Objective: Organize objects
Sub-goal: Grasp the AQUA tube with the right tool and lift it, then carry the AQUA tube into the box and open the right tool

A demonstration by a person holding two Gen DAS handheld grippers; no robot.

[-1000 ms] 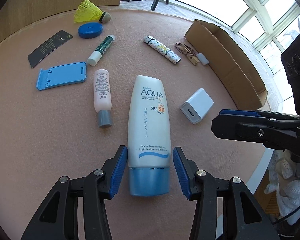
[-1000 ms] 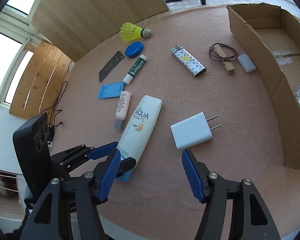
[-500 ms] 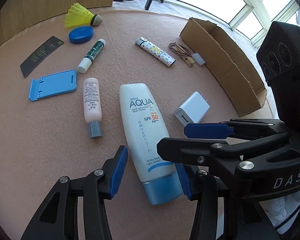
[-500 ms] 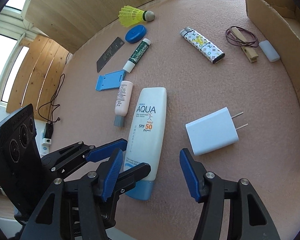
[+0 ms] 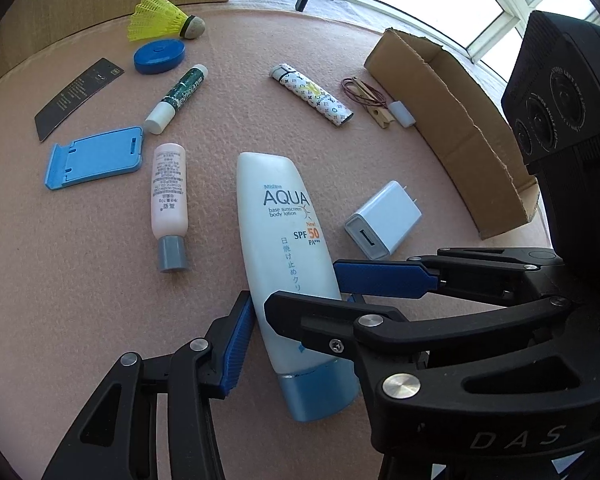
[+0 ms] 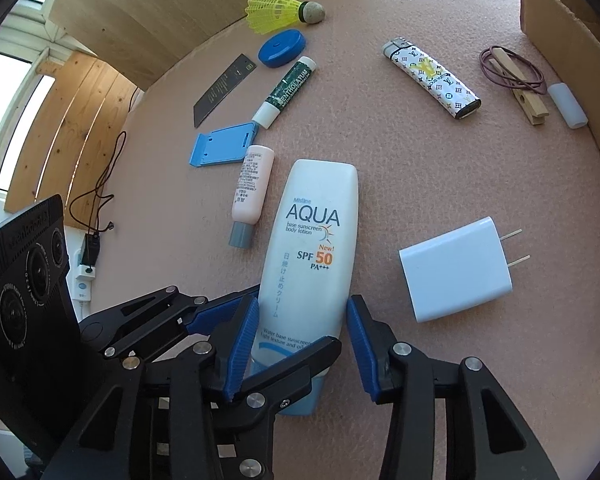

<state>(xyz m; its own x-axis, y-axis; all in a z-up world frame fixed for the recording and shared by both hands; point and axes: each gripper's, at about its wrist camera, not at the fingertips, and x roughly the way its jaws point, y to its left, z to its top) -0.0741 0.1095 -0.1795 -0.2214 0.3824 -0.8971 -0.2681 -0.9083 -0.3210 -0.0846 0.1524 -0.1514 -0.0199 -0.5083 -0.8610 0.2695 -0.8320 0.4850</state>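
Note:
A white AQUA sunscreen tube with a blue cap lies flat on the pink mat; it also shows in the right wrist view. My left gripper is open and straddles the tube's lower end. My right gripper is open too and straddles the same end, crossing over the left one. Neither pad presses the tube. A cardboard box stands at the right.
A white charger lies right of the tube, a pink bottle and blue phone stand left. Farther back lie a lip balm, a lighter, a blue round case, a yellow shuttlecock, a black card, a clothespin with rubber band.
My right gripper has swung left from the charger to the sunscreen tube and now crosses over my left gripper. The tube has turned slightly. Both stay open.

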